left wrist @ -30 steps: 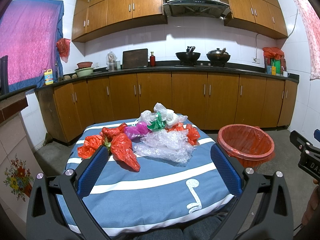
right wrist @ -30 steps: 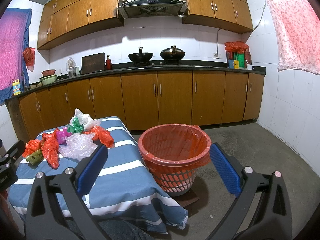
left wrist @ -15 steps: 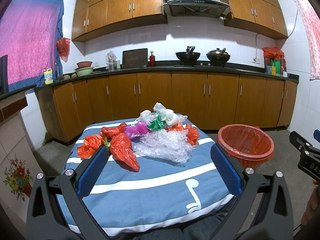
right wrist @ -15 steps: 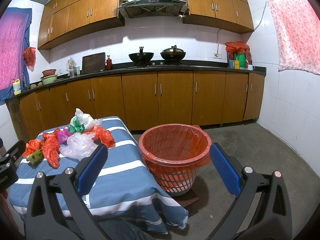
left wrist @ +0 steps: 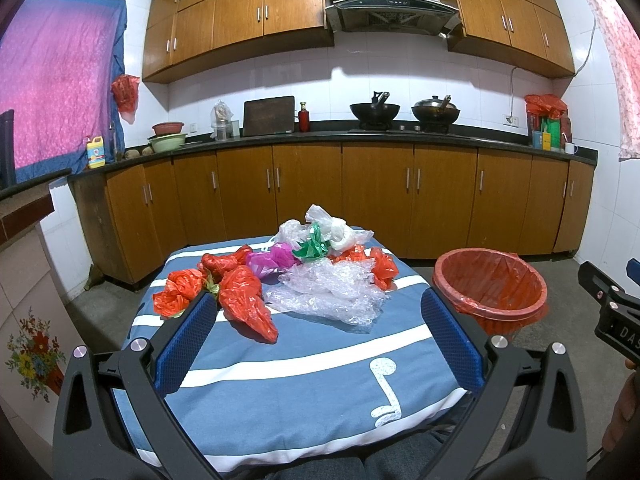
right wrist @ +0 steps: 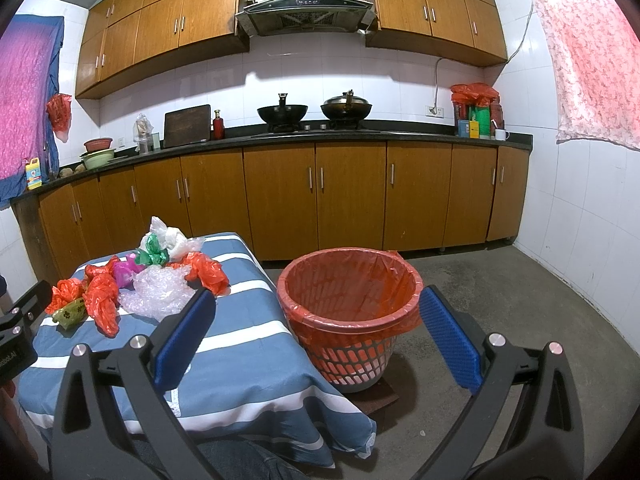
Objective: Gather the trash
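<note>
On the table (left wrist: 280, 360), left of the bin (left wrist: 490, 292), lies one heap of trash: four red bags (left wrist: 244, 300), one pink (left wrist: 268, 258), one green (left wrist: 314, 246), two white (left wrist: 328, 226), one clear sheet (left wrist: 332, 292). Left gripper (left wrist: 320, 336) hangs near the heap, jaws wide, empty. Right gripper (right wrist: 316, 330), equally wide and empty, faces the one bin.

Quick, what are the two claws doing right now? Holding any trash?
Left claw: open, holding nothing.
Right claw: open, holding nothing.
</note>
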A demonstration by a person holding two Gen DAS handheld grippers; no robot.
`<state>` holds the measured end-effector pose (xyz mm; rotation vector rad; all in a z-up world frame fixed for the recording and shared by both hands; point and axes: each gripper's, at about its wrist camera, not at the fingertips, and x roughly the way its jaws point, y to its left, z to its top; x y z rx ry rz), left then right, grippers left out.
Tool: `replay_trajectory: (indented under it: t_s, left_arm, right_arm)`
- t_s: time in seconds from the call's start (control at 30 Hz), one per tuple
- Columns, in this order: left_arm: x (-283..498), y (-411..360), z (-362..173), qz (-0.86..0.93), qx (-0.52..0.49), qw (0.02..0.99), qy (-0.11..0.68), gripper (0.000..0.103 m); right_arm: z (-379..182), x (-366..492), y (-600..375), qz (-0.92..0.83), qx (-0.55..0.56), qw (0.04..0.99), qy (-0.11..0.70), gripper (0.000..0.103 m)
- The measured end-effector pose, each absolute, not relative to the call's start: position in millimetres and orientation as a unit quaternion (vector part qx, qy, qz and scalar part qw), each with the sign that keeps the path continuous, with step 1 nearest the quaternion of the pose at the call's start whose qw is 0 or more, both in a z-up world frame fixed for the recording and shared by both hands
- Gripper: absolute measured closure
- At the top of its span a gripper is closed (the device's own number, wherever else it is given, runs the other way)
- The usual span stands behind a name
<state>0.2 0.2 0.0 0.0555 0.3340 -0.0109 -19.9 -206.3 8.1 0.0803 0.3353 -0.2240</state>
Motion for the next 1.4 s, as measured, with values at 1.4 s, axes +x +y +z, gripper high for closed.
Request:
replay_trajectory:
  t_s: [1.4]
  left_arm:
    - [25,43,-20,0.044,-0.005,0.975,0.217,0.002]
  right_arm:
    - [-9,32,-202,-0.059,0.057,0.975,0.208,0.004]
